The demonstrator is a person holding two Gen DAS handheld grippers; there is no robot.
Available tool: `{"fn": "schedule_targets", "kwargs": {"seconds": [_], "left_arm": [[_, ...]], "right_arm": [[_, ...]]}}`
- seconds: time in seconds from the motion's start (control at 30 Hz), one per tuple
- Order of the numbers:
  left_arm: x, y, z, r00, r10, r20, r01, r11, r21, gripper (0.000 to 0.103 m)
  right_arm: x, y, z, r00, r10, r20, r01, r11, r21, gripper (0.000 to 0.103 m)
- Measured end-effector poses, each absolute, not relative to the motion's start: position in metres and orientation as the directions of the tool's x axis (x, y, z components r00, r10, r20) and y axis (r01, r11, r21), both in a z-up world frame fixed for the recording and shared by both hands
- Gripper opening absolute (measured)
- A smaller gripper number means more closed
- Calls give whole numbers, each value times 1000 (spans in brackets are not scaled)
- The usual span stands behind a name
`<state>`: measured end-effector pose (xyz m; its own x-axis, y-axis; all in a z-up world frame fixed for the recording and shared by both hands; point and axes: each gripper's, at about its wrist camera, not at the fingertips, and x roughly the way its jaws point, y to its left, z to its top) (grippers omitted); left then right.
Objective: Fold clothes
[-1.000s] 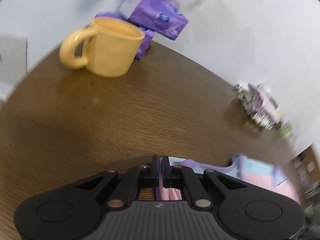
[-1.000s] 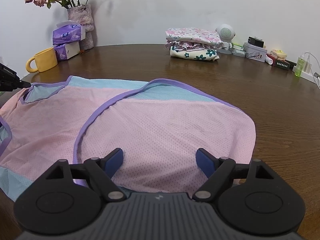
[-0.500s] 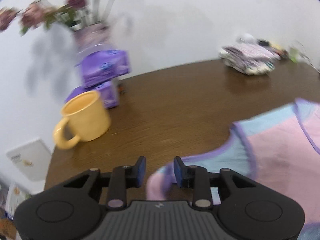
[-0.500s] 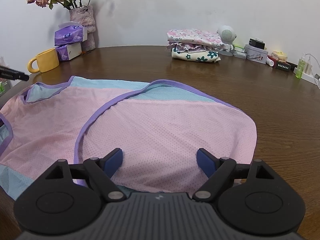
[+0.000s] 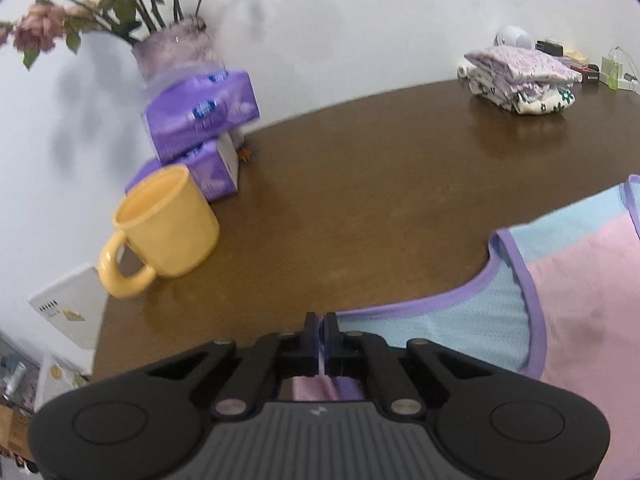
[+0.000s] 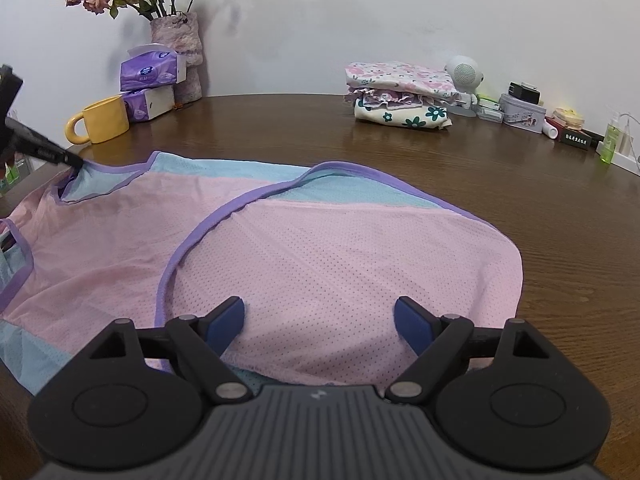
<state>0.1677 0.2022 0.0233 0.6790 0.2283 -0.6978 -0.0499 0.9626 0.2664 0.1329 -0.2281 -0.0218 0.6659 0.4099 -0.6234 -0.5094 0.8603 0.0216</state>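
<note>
- Left gripper (image 5: 321,322): jaws clenched on the purple-trimmed shoulder edge of the garment (image 6: 280,264); fabric shows between and under the pads; the rest of the cloth runs away to its right, flat on the table (image 5: 360,200).
- Right gripper (image 6: 319,320): jaws spread wide, empty, poised over the near pink panel; pads flank the cloth without pinching it.
- Key relation: garment's long axis runs left to right across the table; left claw has the far-left corner, right claw sits over the near folded half; a fold likely carries that corner toward the right.
- Against the frame half a second back: left jaws stood apart with cloth between, now closed; right claw unchanged.
- Farther off: yellow mug (image 5: 164,228), tissue packs (image 5: 200,120), vase of flowers (image 6: 176,48); folded clothes stack (image 6: 400,100) at the far edge.
</note>
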Motion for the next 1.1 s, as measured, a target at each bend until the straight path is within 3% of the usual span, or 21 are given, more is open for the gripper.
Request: {"fn": "schedule_targets", "kwargs": {"seconds": [0.17, 0.33, 0.37, 0.43, 0.5, 0.57, 0.6, 0.63, 0.67, 0.87, 0.97, 1.03, 1.1], "left_arm": [[182, 211, 22, 671, 195, -715, -87, 979, 185, 1], [176, 225, 21, 669, 163, -725, -134, 986, 97, 12], [171, 225, 24, 678, 165, -717, -133, 986, 101, 15], [162, 223, 30, 694, 163, -701, -119, 987, 112, 37], [158, 218, 34, 701, 159, -695, -100, 987, 126, 43], [158, 214, 33, 695, 163, -700, -84, 986, 146, 42], [160, 213, 31, 687, 168, -707, -78, 984, 158, 34], [162, 211, 27, 673, 179, -718, -75, 982, 174, 10], [165, 210, 23, 659, 188, -729, -72, 980, 187, 1], [169, 219, 19, 655, 224, -721, -150, 975, 166, 1], [158, 229, 28, 668, 182, -722, -166, 982, 94, 12], [145, 231, 34, 687, 153, -710, -169, 984, 49, 43], [118, 229, 42, 716, 141, -684, -178, 984, 16, 47]], "right_arm": [[133, -229, -22, 665, 410, -624, -510, 860, 21, 84], [133, -228, -22, 665, 410, -624, -510, 860, 21, 84], [133, -228, -22, 665, 411, -623, -512, 859, 21, 84], [133, -228, -22, 664, 412, -624, -513, 858, 21, 84], [133, -228, -22, 663, 412, -625, -514, 858, 20, 85], [134, -227, -22, 663, 411, -626, -514, 858, 20, 85], [134, -227, -22, 663, 411, -626, -513, 858, 20, 85], [133, -227, -22, 663, 411, -626, -513, 858, 20, 85], [133, -227, -22, 663, 411, -625, -512, 859, 20, 85], [132, -226, -22, 664, 412, -624, -513, 858, 19, 85], [132, -226, -22, 663, 413, -624, -515, 857, 20, 85], [132, -226, -22, 663, 414, -624, -516, 856, 20, 85], [132, -227, -22, 662, 415, -624, -517, 856, 21, 85]]}}
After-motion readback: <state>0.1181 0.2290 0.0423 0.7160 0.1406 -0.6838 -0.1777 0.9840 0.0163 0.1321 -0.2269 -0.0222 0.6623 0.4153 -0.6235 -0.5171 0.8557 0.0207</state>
